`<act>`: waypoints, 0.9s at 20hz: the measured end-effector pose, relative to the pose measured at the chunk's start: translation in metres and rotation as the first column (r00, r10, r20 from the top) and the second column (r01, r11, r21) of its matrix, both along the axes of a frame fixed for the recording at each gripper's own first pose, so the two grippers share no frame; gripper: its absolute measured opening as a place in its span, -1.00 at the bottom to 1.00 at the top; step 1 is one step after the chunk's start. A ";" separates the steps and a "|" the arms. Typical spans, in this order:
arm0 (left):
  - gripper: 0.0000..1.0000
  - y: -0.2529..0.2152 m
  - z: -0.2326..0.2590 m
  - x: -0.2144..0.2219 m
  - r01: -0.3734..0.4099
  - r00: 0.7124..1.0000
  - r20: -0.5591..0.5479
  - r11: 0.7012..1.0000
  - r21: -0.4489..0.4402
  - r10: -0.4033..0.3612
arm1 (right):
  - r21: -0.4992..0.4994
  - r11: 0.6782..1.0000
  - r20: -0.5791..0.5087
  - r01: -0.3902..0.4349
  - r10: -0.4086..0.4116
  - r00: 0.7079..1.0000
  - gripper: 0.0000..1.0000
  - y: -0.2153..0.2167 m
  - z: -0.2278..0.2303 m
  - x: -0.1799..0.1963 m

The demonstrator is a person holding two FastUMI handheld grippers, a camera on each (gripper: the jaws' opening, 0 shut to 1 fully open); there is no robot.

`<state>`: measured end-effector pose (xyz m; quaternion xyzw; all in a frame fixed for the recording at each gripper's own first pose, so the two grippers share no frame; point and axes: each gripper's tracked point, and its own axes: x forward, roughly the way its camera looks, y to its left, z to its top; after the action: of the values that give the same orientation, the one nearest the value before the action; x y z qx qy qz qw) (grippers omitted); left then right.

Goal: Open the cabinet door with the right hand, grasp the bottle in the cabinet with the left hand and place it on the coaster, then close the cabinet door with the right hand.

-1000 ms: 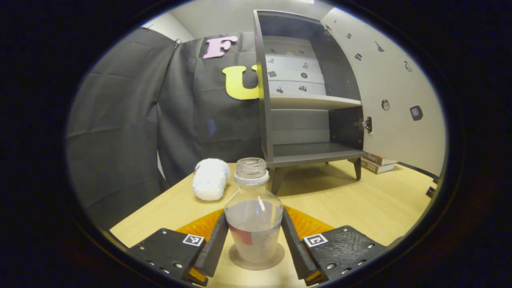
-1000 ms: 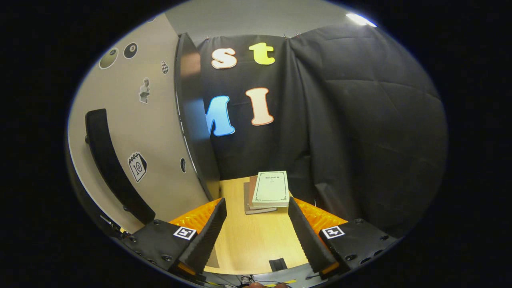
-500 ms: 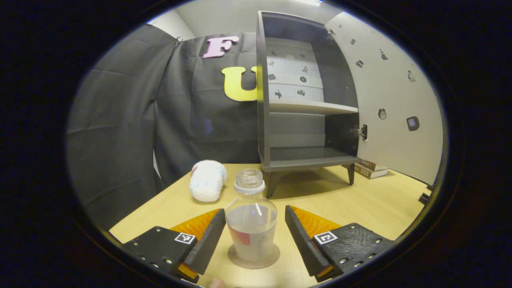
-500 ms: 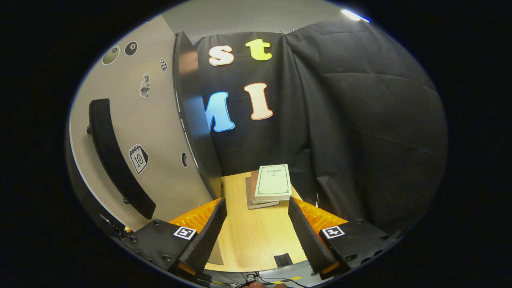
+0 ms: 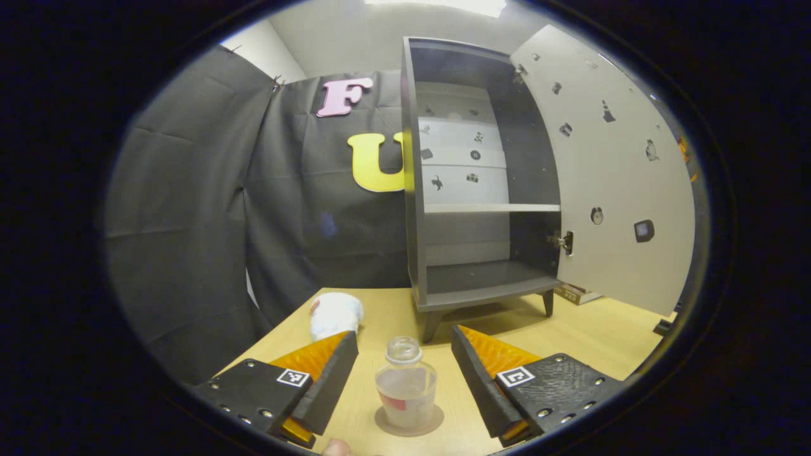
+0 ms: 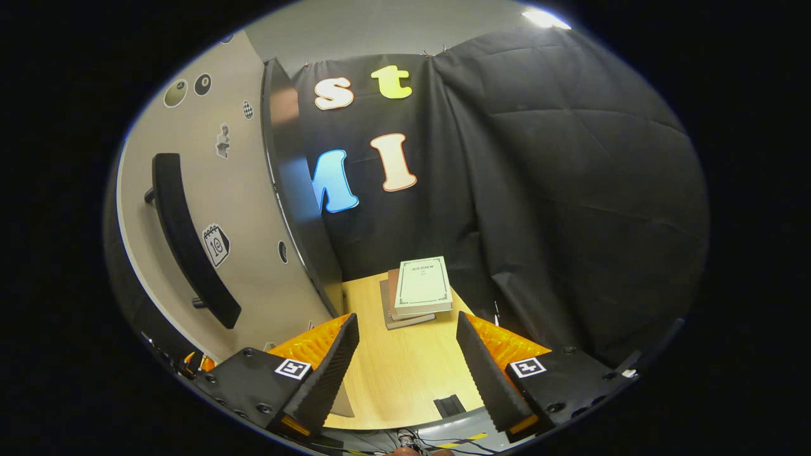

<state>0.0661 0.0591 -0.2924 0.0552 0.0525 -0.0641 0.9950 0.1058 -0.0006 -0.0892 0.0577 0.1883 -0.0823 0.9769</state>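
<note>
In the left gripper view we see the left claw released, its two fingers spread wide and touching nothing. Between them, but a little farther off, the bottle stands upright on the round coaster, which lies flat on the pale wooden desk. The bottle is clear, has no cap, holds some clear liquid and carries a small red patch on its label. Behind it and to the left, a white fluffy thing lies on the desk near the black cloth wall.

Past the bottle stands the dark cabinet on short legs. Its door is swung wide open to the right, the pale inner face dotted with small stickers. We see one shelf across the middle and the bare floor of the lower compartment beneath it. At the very bottom edge of this view a fingertip of the person shows.

In the right gripper view we see the right claw also released, fingers apart and gripping nothing. To its left is the outer face of the cabinet door, with a long dark handle and a few stickers; the claw is near the door but apart from the handle. Ahead, a small stack of books lies on the desk by the cloth wall.
</note>
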 end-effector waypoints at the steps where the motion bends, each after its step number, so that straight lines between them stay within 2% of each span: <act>1: 0.79 0.001 0.013 -0.002 -0.004 1.000 0.011 1.000 0.003 0.004 | -0.003 1.000 0.007 -0.001 0.001 1.000 0.96 0.000 0.003 0.000; 3: 0.82 0.000 0.047 -0.005 -0.014 0.999 0.037 1.000 -0.014 0.014 | -0.015 1.000 0.025 -0.004 0.004 1.000 0.91 -0.002 0.010 0.004; 5: 0.79 -0.002 0.078 -0.007 -0.024 0.998 0.051 1.000 -0.018 0.025 | -0.013 1.000 0.063 -0.004 0.004 0.998 0.96 -0.009 0.026 0.010; 9: 0.82 -0.011 0.137 -0.015 -0.087 0.993 0.086 0.994 0.072 0.080 | -0.001 1.000 0.140 0.014 -0.013 0.990 0.96 -0.025 0.052 0.028; 10: 0.77 -0.020 0.149 -0.019 -0.089 0.993 0.083 0.994 0.065 0.083 | 0.009 1.000 0.150 0.012 -0.013 0.989 0.95 -0.027 0.056 0.031; 12: 0.84 -0.045 0.168 -0.025 -0.082 0.995 0.064 0.996 0.020 0.081 | 0.024 1.000 0.176 0.001 -0.005 0.984 0.95 -0.030 0.067 0.039; 13: 0.79 -0.055 0.175 -0.029 -0.085 0.995 0.051 0.996 -0.006 0.085 | 0.031 1.000 0.192 -0.003 -0.003 0.981 0.95 -0.032 0.072 0.042; 15: 0.82 -0.070 0.187 -0.035 -0.106 0.994 0.018 0.994 -0.034 0.107 | 0.057 0.998 0.217 -0.029 0.016 0.976 0.96 -0.032 0.079 0.047; 16: 0.79 -0.076 0.194 -0.038 -0.123 0.992 0.007 0.992 -0.041 0.123 | 0.065 0.997 0.222 -0.045 0.029 0.975 0.86 -0.031 0.081 0.050; 17: 0.79 -0.083 0.201 -0.039 -0.136 0.991 -0.005 0.989 -0.054 0.136 | 0.070 0.996 0.238 -0.054 0.036 0.971 0.96 -0.032 0.087 0.052; 18: 0.79 -0.091 0.207 -0.043 -0.135 0.991 -0.018 0.988 -0.070 0.134 | 0.074 0.996 0.256 -0.058 0.037 0.966 0.96 -0.036 0.094 0.055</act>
<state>0.0235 -0.0320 -0.0853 0.0158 0.0603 0.0012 0.9981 0.1604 -0.0368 0.0051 0.1027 0.0660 -0.0430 0.9916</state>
